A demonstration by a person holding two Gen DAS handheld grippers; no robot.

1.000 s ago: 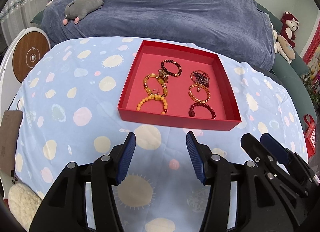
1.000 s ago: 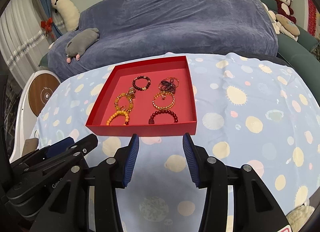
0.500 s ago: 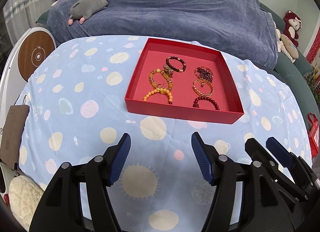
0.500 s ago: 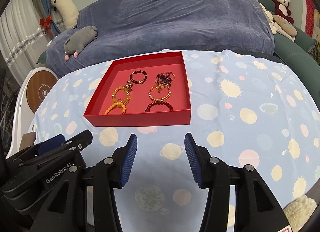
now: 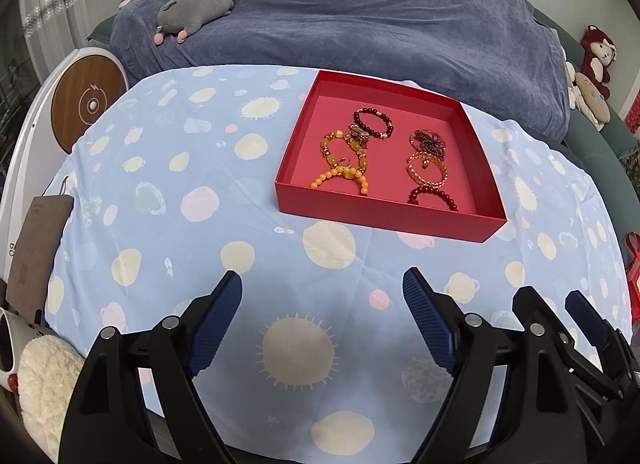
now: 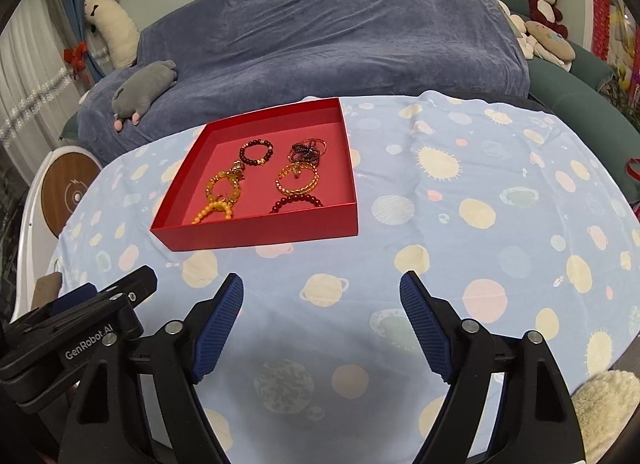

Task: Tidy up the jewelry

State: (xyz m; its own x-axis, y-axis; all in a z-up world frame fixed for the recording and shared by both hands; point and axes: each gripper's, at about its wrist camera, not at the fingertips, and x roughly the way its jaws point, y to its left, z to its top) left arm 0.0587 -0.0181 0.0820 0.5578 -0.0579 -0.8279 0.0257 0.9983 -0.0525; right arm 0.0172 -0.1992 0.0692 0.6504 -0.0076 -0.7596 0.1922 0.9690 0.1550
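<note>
- Blue cloth with sun and planet print [image 5: 160,168] covers the table, sofa under a dark blue throw behind it.
- Shallow red cardboard tray [image 5: 384,220] sits mid-table, well ahead of both grippers.
- Left gripper [image 5: 322,314] and right gripper [image 6: 321,314]: jaws opening, already wide, nothing between them, hovering over bare cloth.
- Six bracelets in the tray, two columns: yellow-amber bead bracelets [image 5: 344,178] left, dark red bead bracelet [image 5: 432,196] front right.
- Handling guess: light, floppy elastic strands, beads round and slippery, left pieces touching so may snag. Pinch across one strand of beads, not the loop.
</note>
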